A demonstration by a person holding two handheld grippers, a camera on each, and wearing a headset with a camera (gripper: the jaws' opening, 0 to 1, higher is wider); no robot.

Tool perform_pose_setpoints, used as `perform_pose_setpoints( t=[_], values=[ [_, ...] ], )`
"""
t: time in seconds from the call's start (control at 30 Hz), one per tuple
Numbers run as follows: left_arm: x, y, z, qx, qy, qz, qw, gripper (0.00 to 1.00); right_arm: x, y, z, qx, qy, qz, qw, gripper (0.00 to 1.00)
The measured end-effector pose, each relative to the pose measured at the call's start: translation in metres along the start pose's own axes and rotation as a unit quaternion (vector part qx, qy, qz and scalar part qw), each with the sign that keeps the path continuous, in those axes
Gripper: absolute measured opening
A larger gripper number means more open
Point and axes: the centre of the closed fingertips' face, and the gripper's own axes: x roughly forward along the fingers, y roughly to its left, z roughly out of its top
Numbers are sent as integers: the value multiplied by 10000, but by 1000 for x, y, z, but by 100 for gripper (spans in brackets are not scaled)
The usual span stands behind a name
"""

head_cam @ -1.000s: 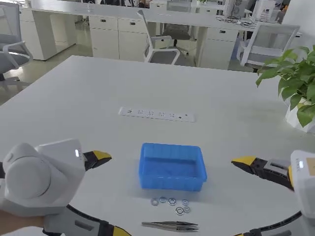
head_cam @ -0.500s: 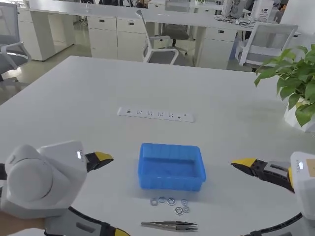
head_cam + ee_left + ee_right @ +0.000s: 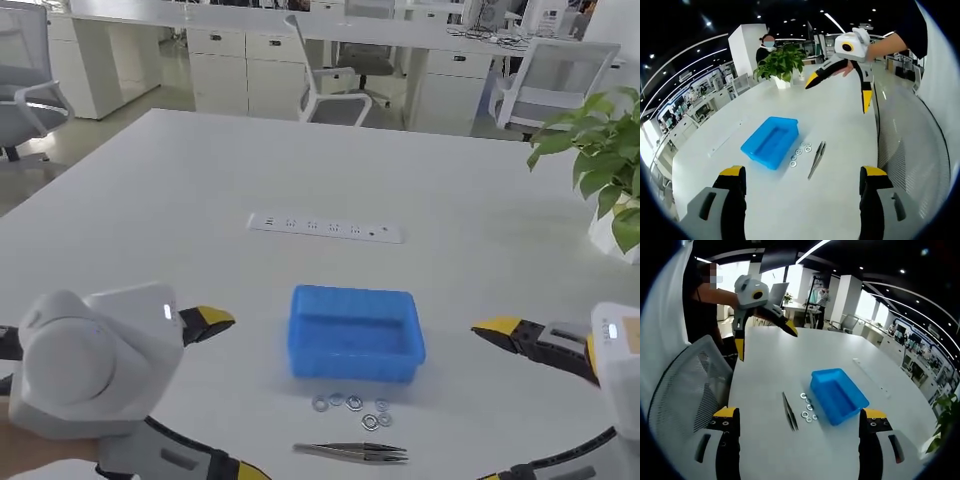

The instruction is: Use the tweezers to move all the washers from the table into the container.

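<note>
Head view: tweezers [image 3: 350, 452] lie near washers [image 3: 352, 408], by the blue container [image 3: 355, 335];
Left gripper [image 3: 802, 172]: jaws wide apart, holding nothing;
Right gripper [image 3: 800, 413]: same

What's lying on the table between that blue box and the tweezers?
A small cluster of metal washers lies there, between the blue container and the tweezers, clearest in the head view.

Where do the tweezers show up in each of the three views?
Head view: tweezers at the bottom centre, lying nearer than the washers.
Left gripper view: tweezers at centre, right of the washers.
Right gripper view: tweezers at centre, left of the washers.
Shared landmark: the blue container, beyond the washers from the tweezers in all three.
</note>
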Motion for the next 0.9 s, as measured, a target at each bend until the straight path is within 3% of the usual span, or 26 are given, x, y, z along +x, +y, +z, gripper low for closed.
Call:
perform_pose_setpoints(
  t=[0.27,0.43,0.9],
  values=[
    [1,-1,-4,41,63,-30,10000,100,4,-2,-2,-17,25,-8,10000,100],
    [2,4,-7,-7,123,54,9999,100,4,0,-4,31,51,8,10000,100],
    [5,1,-3,-5,125,27,9999,100,3,4,-9,6,86,140,9999,100]
  ],
)
